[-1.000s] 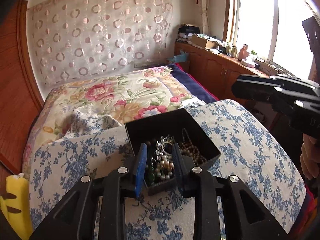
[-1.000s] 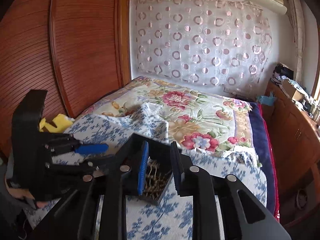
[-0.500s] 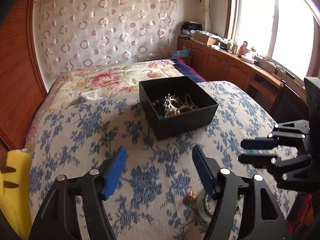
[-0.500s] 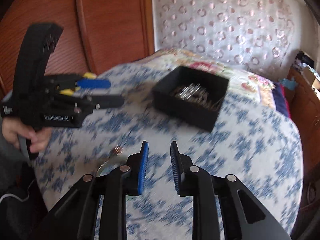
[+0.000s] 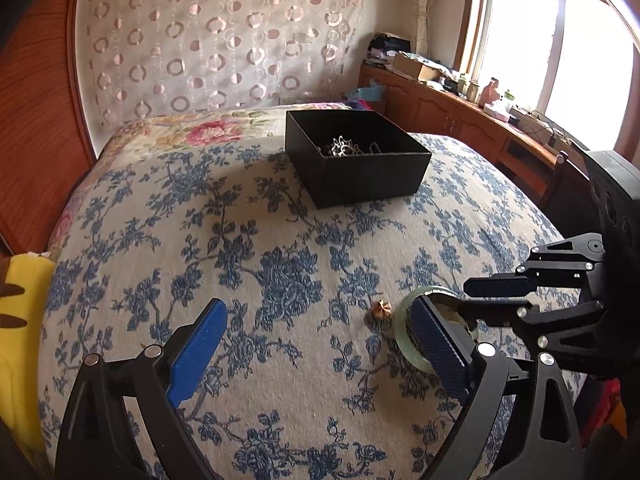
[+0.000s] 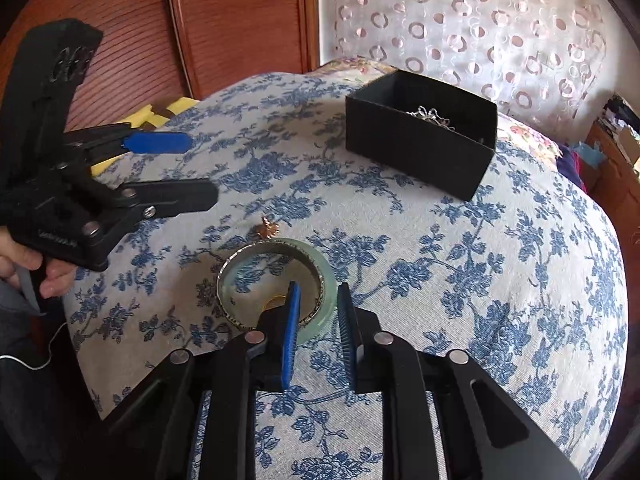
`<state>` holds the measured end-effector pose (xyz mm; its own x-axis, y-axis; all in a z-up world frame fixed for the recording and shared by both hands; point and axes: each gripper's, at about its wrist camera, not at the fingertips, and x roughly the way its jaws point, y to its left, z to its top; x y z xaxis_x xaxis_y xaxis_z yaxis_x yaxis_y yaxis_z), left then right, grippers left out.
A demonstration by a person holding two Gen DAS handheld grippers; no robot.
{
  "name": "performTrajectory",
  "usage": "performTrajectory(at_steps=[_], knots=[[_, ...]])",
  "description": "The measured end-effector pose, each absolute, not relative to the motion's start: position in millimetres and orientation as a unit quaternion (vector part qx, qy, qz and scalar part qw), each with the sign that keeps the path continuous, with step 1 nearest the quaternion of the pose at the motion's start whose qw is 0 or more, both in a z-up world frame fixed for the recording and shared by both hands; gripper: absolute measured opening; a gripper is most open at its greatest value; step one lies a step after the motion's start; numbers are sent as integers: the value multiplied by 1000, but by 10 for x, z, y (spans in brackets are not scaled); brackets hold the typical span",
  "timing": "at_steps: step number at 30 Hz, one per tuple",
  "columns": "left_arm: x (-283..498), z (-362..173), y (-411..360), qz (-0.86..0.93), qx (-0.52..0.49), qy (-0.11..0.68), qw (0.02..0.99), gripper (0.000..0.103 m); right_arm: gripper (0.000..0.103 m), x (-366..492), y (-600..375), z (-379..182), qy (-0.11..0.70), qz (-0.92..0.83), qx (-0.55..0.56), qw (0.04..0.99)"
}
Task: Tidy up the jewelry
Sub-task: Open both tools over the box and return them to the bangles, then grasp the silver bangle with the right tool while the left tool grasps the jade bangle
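Jewelry box now left behind, right gripper closing astride jade bangle's rim nearer than box; left gripper opening wide, empty.

bangle part hidden by fingers, box contents indistinct

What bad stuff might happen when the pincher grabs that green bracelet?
1. The right gripper is closing its fingers over one side of the green bracelet; held by so little, the smooth ring might slip out on the way to the black box.
2. A thin metal bangle lies inside the bracelet and might get dragged along.
3. The small gold charm beside it could get knocked away.
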<state>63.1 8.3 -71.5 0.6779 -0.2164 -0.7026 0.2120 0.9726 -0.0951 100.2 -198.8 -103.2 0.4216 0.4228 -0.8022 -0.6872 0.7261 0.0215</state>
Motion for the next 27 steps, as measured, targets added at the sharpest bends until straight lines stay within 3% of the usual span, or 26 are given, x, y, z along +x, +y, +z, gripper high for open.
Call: performTrajectory(at_steps=[2,5,27], knots=[[617,-734,74,-116,-2,386,915,89,12,1026,-1976,-1046,424,336,-156,826],[602,-756,48,-117,0,388,914,89,0,1022,-1975,-1038,423,336,-157,827],[452,-781,198,-101,-7,391,915,89,3,793,-1680,-923,400,391,-137,817]])
